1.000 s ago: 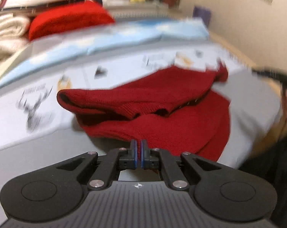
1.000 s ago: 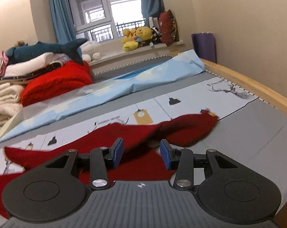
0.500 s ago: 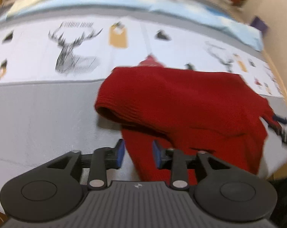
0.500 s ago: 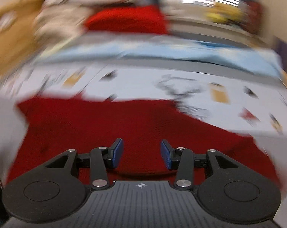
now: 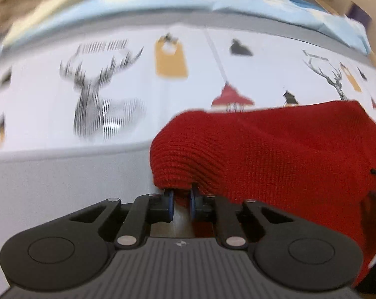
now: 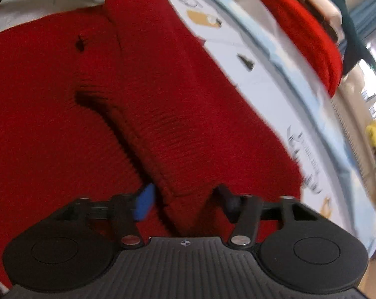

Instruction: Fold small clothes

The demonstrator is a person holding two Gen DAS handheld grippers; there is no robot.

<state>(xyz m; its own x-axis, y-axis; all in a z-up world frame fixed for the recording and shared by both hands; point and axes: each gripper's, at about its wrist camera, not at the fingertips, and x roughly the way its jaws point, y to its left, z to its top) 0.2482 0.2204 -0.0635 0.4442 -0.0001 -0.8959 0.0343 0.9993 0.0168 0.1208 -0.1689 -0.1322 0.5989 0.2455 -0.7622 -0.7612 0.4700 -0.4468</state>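
Left gripper (image 5: 181,199): jaws slightly apart, tips tucked under the folded edge of the red knit sweater (image 5: 275,154) | right gripper (image 6: 181,200): jaws wide apart, sweater hem between them | sweater lies on the deer-print bedsheet (image 5: 100,94), near the bed's front edge.
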